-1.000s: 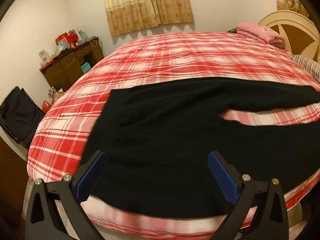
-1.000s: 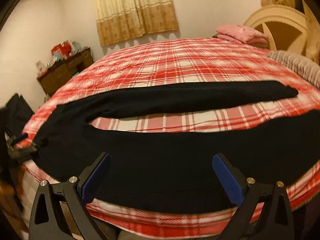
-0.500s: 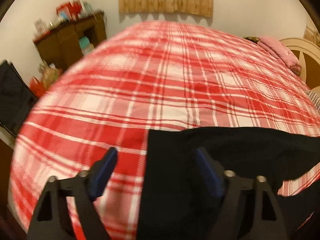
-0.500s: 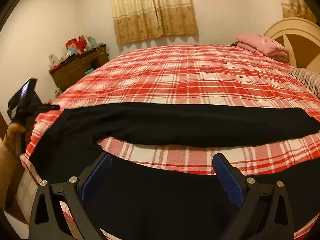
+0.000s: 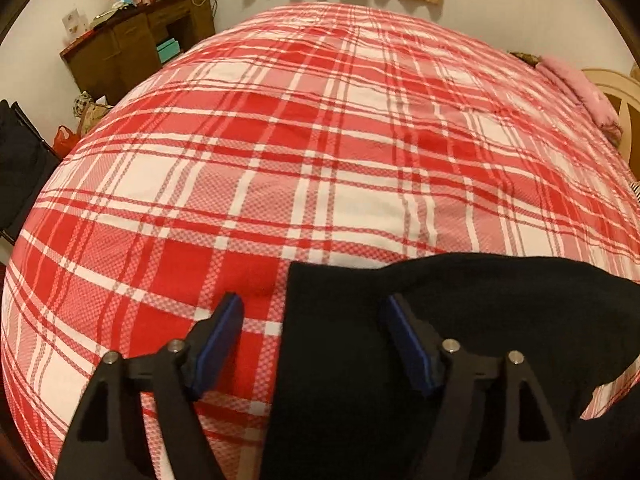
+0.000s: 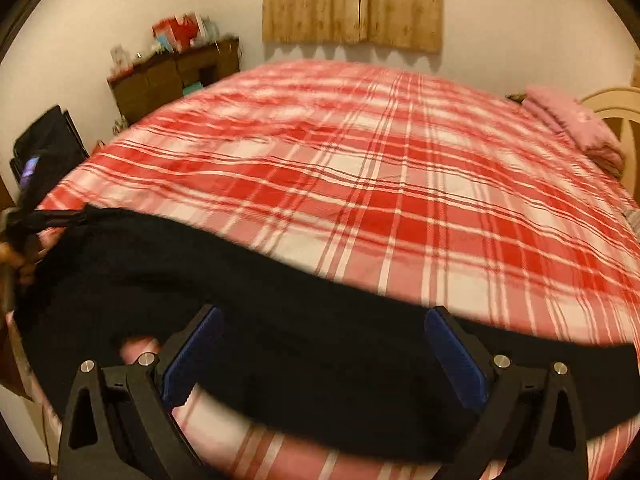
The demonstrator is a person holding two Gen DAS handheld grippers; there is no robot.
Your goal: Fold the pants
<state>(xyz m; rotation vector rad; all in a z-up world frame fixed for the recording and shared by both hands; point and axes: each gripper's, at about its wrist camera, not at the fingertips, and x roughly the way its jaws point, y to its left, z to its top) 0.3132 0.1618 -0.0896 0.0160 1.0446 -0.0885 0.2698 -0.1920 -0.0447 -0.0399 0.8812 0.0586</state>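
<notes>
Pants: black soft-knit fabric pants [image 5: 460,320] are laid across the near edge of the red-and-white plaid bedspread [image 5: 320,160], with the long axis running left to right along that edge.
Orientation: a straight-cut end, judged the waistband, is seen at the pants' left; the length runs off to the right, where no end is shown.
Left gripper: the black two-finger left gripper with blue pads [image 5: 316,344] is held half open over that left end; the cut edge lies between the jaws and nothing is gripped.
Right gripper: the matching right gripper [image 6: 324,356] is held wide open above the pants' middle [image 6: 280,340], with nothing gripped.
Key relation: the left gripper is judged nearer a graspable edge.
Beyond the pants: a brown wooden dresser [image 5: 136,44] stands at the far left wall; a folded pink cloth [image 6: 572,128] rests far right.
</notes>
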